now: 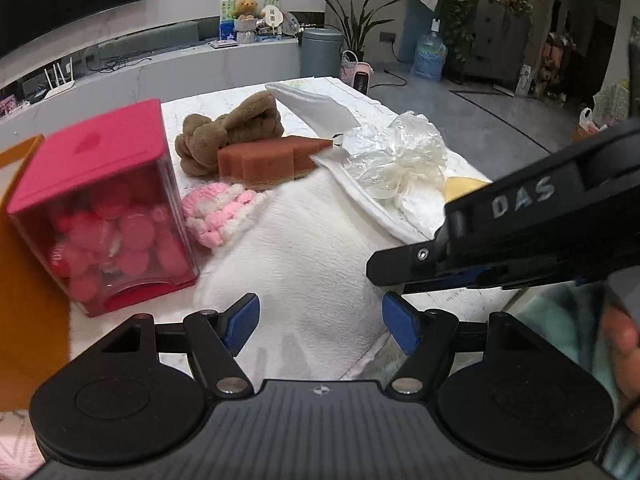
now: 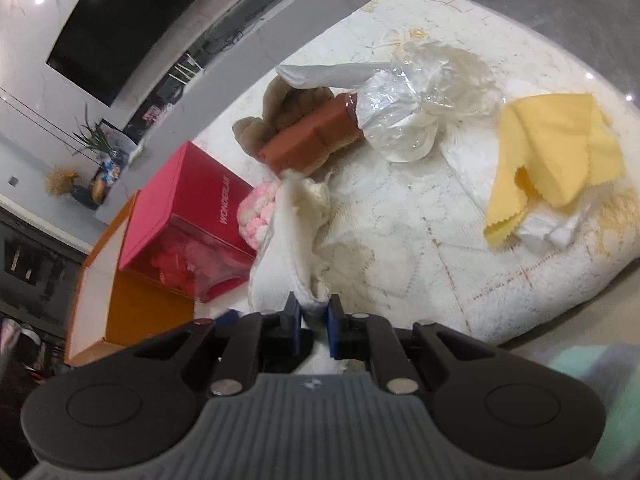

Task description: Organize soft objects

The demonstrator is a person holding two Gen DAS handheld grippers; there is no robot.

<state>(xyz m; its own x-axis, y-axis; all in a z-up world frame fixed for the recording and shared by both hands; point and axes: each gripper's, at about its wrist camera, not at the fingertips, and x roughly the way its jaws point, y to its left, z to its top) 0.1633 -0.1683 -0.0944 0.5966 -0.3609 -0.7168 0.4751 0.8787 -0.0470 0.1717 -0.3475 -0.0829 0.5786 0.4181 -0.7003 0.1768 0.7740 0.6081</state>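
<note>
A white towel (image 1: 304, 248) lies spread over the table's near part. My right gripper (image 2: 314, 318) is shut on a fold of the white towel (image 2: 304, 240) and lifts its edge; its body (image 1: 520, 224) shows at the right in the left wrist view. My left gripper (image 1: 320, 322) is open and empty just above the towel's near edge. Behind lie a pink-and-white knitted piece (image 1: 218, 210), a brown sponge (image 1: 264, 158), a brown plush headband (image 1: 232, 128), a crumpled clear plastic bag (image 1: 394, 156) and a yellow cloth (image 2: 556, 160).
A red box with a clear front holding pink round pads (image 1: 108, 208) stands at the left on the table. An orange box (image 2: 132, 300) sits beside it at the table's left edge. White paper (image 1: 320, 104) lies at the back. The table edge (image 2: 580, 320) runs along the right.
</note>
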